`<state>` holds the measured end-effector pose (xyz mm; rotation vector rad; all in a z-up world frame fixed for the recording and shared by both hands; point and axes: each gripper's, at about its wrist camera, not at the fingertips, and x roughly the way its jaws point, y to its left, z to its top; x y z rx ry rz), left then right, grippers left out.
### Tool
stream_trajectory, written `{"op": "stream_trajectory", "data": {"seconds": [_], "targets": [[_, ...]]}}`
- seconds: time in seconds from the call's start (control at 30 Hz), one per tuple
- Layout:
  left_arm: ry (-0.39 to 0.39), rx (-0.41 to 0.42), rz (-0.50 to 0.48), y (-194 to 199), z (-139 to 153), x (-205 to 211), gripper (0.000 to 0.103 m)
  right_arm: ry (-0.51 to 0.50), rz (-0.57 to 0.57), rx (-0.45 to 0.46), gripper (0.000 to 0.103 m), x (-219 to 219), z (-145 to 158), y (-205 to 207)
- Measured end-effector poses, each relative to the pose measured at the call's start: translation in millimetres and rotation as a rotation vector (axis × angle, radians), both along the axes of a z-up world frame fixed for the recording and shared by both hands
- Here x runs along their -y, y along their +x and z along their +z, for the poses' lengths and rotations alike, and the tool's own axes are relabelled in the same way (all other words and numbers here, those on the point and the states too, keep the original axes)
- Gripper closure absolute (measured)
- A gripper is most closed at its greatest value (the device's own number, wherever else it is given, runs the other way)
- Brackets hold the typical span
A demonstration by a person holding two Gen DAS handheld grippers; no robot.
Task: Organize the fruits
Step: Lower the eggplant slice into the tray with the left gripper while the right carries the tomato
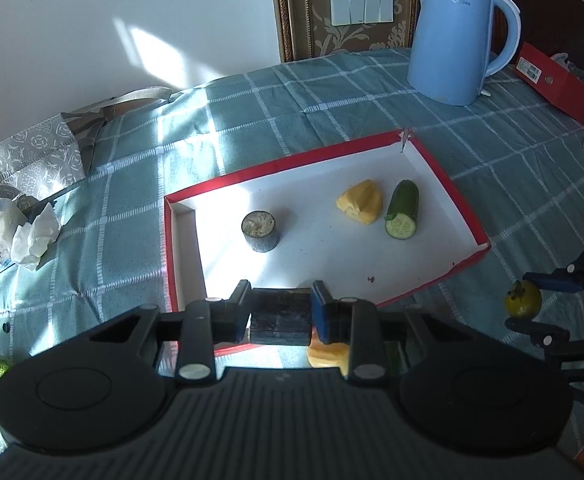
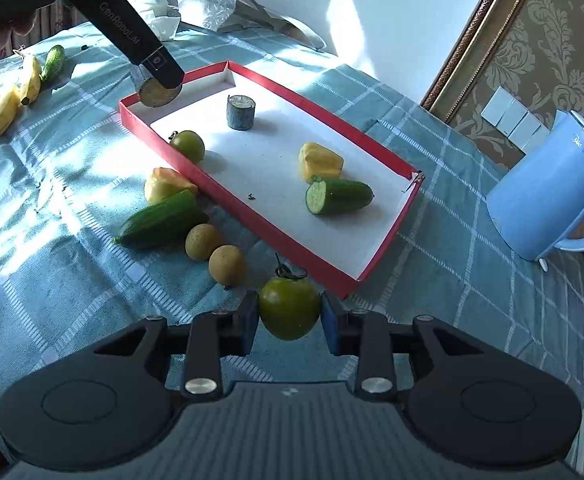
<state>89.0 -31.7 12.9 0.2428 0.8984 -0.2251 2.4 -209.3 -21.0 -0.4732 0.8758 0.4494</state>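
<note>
A red-rimmed white tray (image 1: 448, 184) (image 2: 252, 216) lies on the checked cloth. In it are a dark cut cylinder piece (image 1: 259, 231) (image 2: 240, 112), a yellow fruit piece (image 1: 360, 201) (image 2: 319, 161) and a cut cucumber half (image 1: 402, 210) (image 2: 338, 196). My left gripper (image 1: 281, 318) is shut on a second dark cylinder piece (image 1: 280, 320) (image 2: 159, 94) over the tray's near-left corner. My right gripper (image 2: 290, 316) has its fingers around a green tomato (image 2: 289, 307) (image 1: 523, 299) outside the tray; the pads stand at its sides.
Beside the tray lie another green tomato (image 2: 188, 146), a yellow piece (image 2: 164, 184), a cucumber piece (image 2: 158, 220) and two round brown fruits (image 2: 216, 254). Bananas (image 2: 12, 96) and a small cucumber (image 2: 53, 62) lie far left. A blue kettle (image 1: 456, 36) stands behind.
</note>
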Motion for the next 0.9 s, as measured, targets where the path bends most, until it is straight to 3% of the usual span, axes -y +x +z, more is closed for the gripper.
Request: {"op": "stream_trajectory", "data": {"seconds": [0.5,0.9], "targets": [[0.022,0.004,0.006,50.0,-14.6,30.7,0.074,0.011,-0.061,0.007,0.071,14.3,9.0,-13.7],[0.030,-0.062,0.075,82.4,-46.1,30.2,0.074,0.002,-0.081,0.008,0.071,20.2,14.9,-18.4]]}}
